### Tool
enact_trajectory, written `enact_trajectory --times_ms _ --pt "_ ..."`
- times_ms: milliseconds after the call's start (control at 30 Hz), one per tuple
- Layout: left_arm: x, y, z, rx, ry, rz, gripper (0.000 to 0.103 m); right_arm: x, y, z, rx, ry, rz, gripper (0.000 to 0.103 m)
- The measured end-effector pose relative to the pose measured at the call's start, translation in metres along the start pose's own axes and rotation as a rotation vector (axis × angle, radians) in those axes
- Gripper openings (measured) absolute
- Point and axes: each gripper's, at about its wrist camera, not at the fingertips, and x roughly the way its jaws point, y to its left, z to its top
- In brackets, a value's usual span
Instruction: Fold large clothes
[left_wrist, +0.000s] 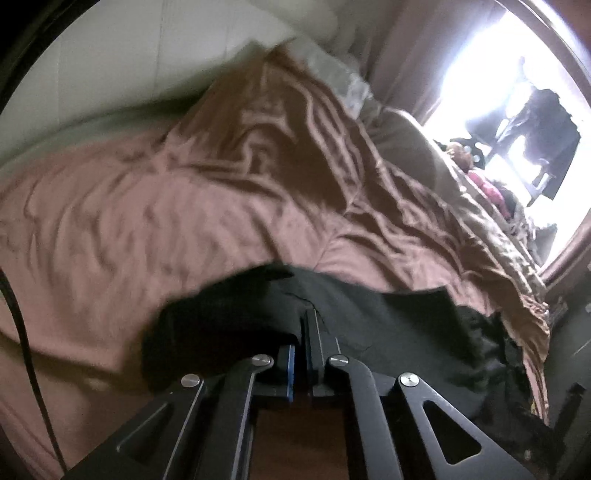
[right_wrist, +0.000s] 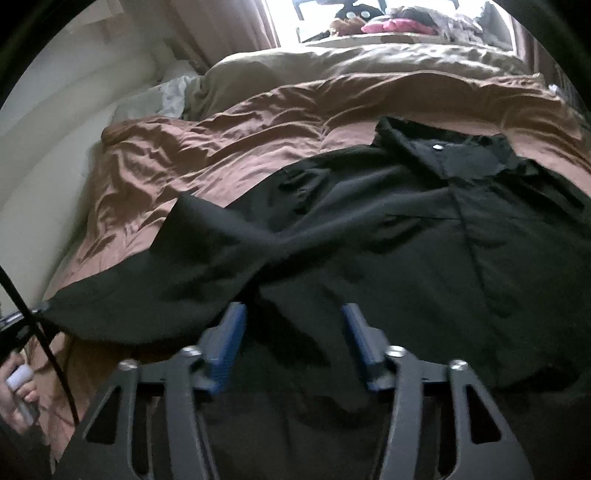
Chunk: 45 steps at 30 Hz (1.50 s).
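Observation:
A large black collared shirt (right_wrist: 388, 229) lies spread on the brown duvet (right_wrist: 221, 147), collar (right_wrist: 436, 147) toward the far side. In the right wrist view my right gripper (right_wrist: 292, 309) hovers over the shirt's near part. Its blue pads (right_wrist: 231, 332) stand apart, with loose black cloth lying between and below them, not pressed. In the left wrist view my left gripper (left_wrist: 308, 314) is shut, its fingers pinched together on an edge of the black shirt (left_wrist: 369, 325), which drapes over them. The shirt's lower hem is hidden under both grippers.
A beige blanket (right_wrist: 369, 62) and pale pillows (right_wrist: 159, 96) lie at the bed's far side below a bright window (left_wrist: 480, 92). Pink and dark clutter (right_wrist: 391, 24) sits on the sill. A white wall (left_wrist: 110, 66) borders the bed. A black cable (right_wrist: 48, 350) and a person's hand (right_wrist: 20, 391) show at lower left.

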Motion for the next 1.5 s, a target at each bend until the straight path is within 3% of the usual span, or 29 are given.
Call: enact_trajectory --times_ms 167,367,533,600,833,900,933,967,1233,1500 --pt "-0.022 -0.027 0.019 0.037 -0.045 -0.056 0.003 0.045 -0.009 0.016 0.119 0.041 0.091 0.022" --pt "-0.054 -0.071 0.04 0.1 -0.104 -0.12 0.002 0.093 -0.026 0.029 0.236 0.092 0.142 0.018" --pt "-0.072 -0.11 0.049 0.151 -0.126 -0.161 0.002 0.107 -0.025 0.036 0.215 0.16 0.107 0.016" --pt "-0.083 -0.132 0.054 0.175 -0.144 -0.189 0.002 0.097 -0.027 0.04 0.225 0.159 0.1 0.016" --pt "-0.11 -0.2 0.062 0.23 -0.162 -0.284 0.002 0.023 -0.057 0.04 0.276 0.086 0.206 0.021" --pt "-0.114 -0.219 0.061 0.243 -0.16 -0.309 0.002 0.004 -0.068 0.034 0.284 0.072 0.228 0.038" --pt "-0.118 -0.231 0.06 0.259 -0.163 -0.318 0.002 -0.007 -0.075 0.03 0.29 0.059 0.241 0.06" --pt "-0.121 -0.241 0.059 0.275 -0.166 -0.328 0.002 -0.022 -0.086 0.025 0.3 0.036 0.252 0.074" --pt "-0.131 -0.336 0.027 0.382 -0.148 -0.452 0.002 -0.102 -0.144 -0.009 0.302 -0.017 0.214 0.075" --pt "-0.109 -0.414 -0.012 0.455 -0.078 -0.523 0.002 -0.175 -0.188 -0.028 0.273 -0.088 0.126 0.075"
